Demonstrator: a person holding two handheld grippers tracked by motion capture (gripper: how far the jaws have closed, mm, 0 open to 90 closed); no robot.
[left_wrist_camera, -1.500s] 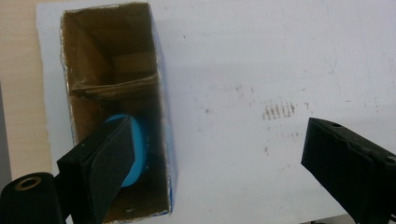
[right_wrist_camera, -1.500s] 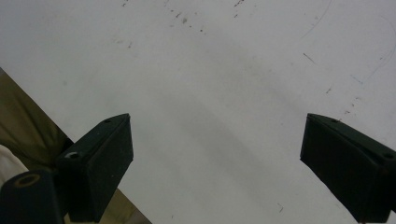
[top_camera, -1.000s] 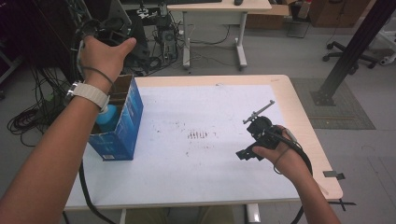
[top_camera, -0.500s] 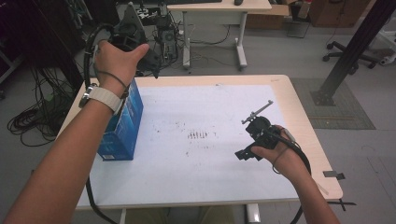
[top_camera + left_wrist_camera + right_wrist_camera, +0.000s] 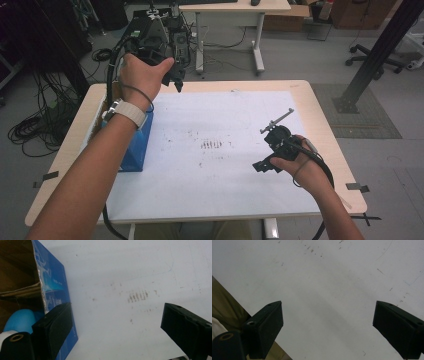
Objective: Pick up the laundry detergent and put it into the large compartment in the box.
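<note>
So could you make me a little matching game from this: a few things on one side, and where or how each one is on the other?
Things:
1. blue box
2. left gripper
3. right gripper
4. white sheet

Places or states:
A. covers most of the table top
B. held low, near the table's right edge
C. stands open at the table's left side
D. raised above the table's far left corner

Pairs: 1-C, 2-D, 3-B, 4-A

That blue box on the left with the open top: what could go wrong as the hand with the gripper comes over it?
The left gripper hangs open above the blue box, one jaw close to its wall in the left gripper view. It might catch the cardboard flap and tip or push the box.

The blue round thing inside sits deep and partly hidden, so a grab could miss it.

The box stands near the table's left edge; a shove might slide it off.
</note>
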